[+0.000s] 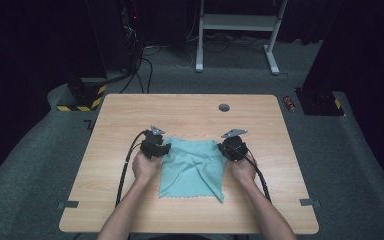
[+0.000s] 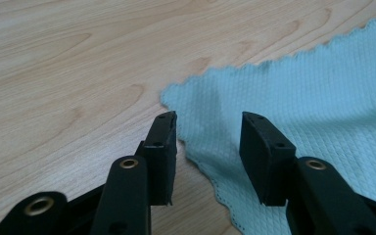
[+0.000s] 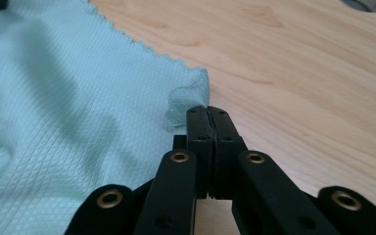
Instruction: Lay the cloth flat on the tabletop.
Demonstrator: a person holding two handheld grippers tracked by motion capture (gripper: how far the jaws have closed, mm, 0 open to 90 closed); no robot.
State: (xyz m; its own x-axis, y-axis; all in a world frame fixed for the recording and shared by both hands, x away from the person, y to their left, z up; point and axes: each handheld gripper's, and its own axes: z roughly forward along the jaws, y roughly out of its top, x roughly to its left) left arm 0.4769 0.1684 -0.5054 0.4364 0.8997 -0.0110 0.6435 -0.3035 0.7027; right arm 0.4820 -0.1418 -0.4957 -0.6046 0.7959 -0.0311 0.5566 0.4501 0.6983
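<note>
- My left gripper (image 2: 208, 147) stands open over the cloth's (image 1: 192, 167) far left corner.
- My right gripper (image 3: 208, 117) pinches its far right corner.
- The cloth lies mid-surface (image 1: 130, 115), roughly square, edges running away from me.

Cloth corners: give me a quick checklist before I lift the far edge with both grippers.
1. Right gripper shut on its cloth corner: ok, the corner bunches at the closed jaws.
2. Left gripper gripping its corner: not ok, jaws apart with the corner lying between them.
3. Cloth flat: not ok, a crease runs across the middle.
4. Table beyond the cloth free for the move: ok, bare wood.
5. Cables off the cloth: ok in the high view.
</note>
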